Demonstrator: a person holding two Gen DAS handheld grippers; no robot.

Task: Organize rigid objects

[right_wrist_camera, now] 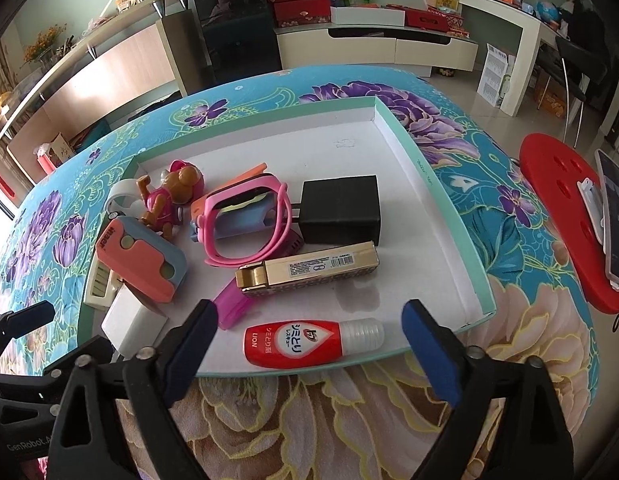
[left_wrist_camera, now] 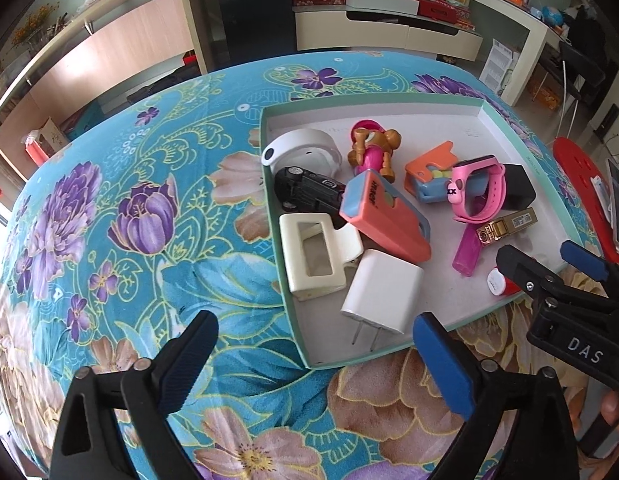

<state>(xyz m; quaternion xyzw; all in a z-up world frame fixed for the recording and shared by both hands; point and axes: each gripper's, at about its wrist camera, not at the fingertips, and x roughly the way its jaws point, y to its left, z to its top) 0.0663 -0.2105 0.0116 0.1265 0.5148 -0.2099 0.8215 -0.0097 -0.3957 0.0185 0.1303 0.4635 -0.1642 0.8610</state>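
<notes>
A shallow green-rimmed box lid (left_wrist_camera: 521, 136) (right_wrist_camera: 445, 204) on the flowered tablecloth holds several small objects: a white charger (left_wrist_camera: 383, 290), cream hair clip (left_wrist_camera: 309, 248), coral case (left_wrist_camera: 383, 216), black toy car (left_wrist_camera: 309, 190), pink watch (right_wrist_camera: 245, 220), black adapter (right_wrist_camera: 341, 208), gold lighter (right_wrist_camera: 309, 270) and a red bottle (right_wrist_camera: 309, 340). My left gripper (left_wrist_camera: 317, 360) is open and empty over the lid's near corner. My right gripper (right_wrist_camera: 309, 352) is open, jaws either side of the red bottle, just above it. The right gripper also shows in the left wrist view (left_wrist_camera: 549, 258).
A red board (right_wrist_camera: 565, 216) with a phone (right_wrist_camera: 615, 216) lies at the table's right edge. Cabinets and shelves stand behind the table. Bare tablecloth (left_wrist_camera: 109, 220) stretches left of the lid.
</notes>
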